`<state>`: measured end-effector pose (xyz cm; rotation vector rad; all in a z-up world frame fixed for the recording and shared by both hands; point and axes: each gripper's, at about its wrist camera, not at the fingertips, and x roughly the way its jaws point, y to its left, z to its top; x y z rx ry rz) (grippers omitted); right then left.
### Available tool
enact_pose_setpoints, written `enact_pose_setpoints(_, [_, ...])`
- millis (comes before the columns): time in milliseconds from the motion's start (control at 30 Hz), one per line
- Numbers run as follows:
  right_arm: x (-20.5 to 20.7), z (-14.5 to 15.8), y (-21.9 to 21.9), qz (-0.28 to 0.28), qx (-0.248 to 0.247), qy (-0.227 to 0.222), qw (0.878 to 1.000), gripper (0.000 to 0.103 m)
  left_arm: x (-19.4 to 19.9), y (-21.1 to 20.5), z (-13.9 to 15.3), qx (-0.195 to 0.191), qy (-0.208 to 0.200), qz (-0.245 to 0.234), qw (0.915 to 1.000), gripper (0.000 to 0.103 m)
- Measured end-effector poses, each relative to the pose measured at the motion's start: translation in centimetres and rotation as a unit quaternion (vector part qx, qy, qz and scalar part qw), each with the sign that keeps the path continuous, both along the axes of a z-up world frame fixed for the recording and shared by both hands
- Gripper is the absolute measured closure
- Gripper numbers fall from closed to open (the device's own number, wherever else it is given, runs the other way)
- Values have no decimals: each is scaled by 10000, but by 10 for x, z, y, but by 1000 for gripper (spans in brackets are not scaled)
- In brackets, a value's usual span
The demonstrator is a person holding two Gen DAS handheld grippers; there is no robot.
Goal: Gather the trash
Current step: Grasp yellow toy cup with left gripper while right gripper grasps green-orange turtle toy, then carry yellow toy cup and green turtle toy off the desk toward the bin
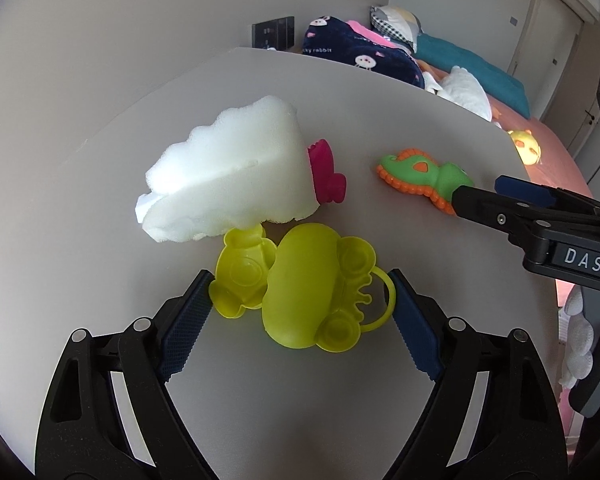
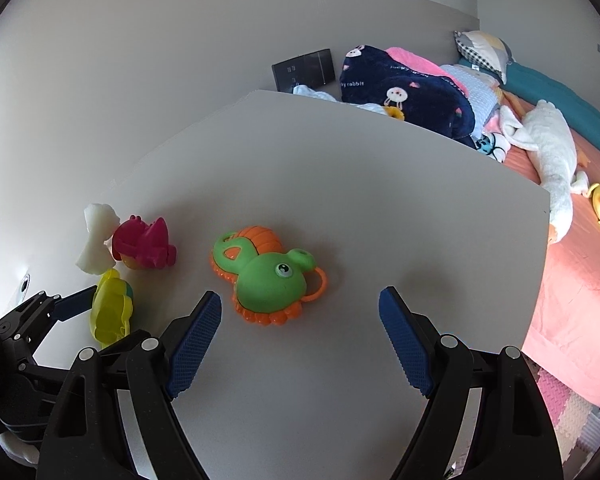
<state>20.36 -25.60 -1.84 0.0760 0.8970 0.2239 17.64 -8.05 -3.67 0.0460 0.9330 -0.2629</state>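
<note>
A yellow-green plastic toy (image 1: 304, 292) lies on the white table (image 1: 340, 120) between the fingers of my left gripper (image 1: 303, 292), which is open around it; the pads sit close to its sides. A white sponge (image 1: 228, 172) leans just beyond it, with a pink toy (image 1: 328, 174) behind. A green and orange turtle toy (image 2: 266, 276) lies just ahead of my right gripper (image 2: 300, 304), which is open and empty. In the right wrist view the yellow toy (image 2: 110, 312), the sponge (image 2: 96, 236) and the pink toy (image 2: 144, 244) sit at the left.
A bed (image 2: 572, 280) with a pink sheet, a navy blanket (image 2: 400, 96), pillows and plush toys stands past the table's far right edge. A dark wall panel (image 2: 304, 68) is on the wall behind. Foam mats (image 2: 568, 412) cover the floor.
</note>
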Motion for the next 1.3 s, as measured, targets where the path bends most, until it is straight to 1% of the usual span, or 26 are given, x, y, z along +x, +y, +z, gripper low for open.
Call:
enact_pose_setpoints(100, [9, -3, 7, 90, -55, 55, 9999, 22, 1, 3, 0, -27, 19, 26, 10000, 20])
enact_pose_setpoints(200, [19, -8, 12, 64, -177, 119, 9998, 22, 4, 8, 0, -18, 18, 96, 10000, 20])
enact_pose_setpoints(267, [24, -11, 16, 68, -295, 150, 9994, 18, 6, 13, 0, -9, 10, 165, 9999, 20])
enact_pose_setpoints(400, [22, -15, 24, 141, -595, 24, 9981, 17, 9, 24, 0, -55, 26, 316, 9995, 20])
enact_pose_setpoints(433, [21, -15, 24, 104, -656, 15, 9978, 19, 9, 26, 0, -70, 32, 337, 9994, 20])
enact_pose_setpoints(467, [20, -14, 25, 56, -729, -14, 9973, 23, 8, 27, 1, -76, 35, 344, 9994, 20])
enact_pose_setpoints(500, [19, -13, 25, 55, -728, -37, 9973, 39, 8, 27, 1, -84, 40, 343, 9994, 20])
enact_pose_setpoints(533, [18, -11, 24, 57, -703, 11, 9975, 49, 8, 27, 1, -93, 47, 350, 9993, 20])
enact_pose_setpoints(933, [-6, -2, 14, 9, -597, 129, 9981, 49, -1, 21, 10, -79, -71, 274, 9996, 20])
enact_pose_setpoints(1300, [-39, 17, -1, -6, -378, 9, 9993, 49, -24, 11, 16, -61, -74, 230, 9997, 20])
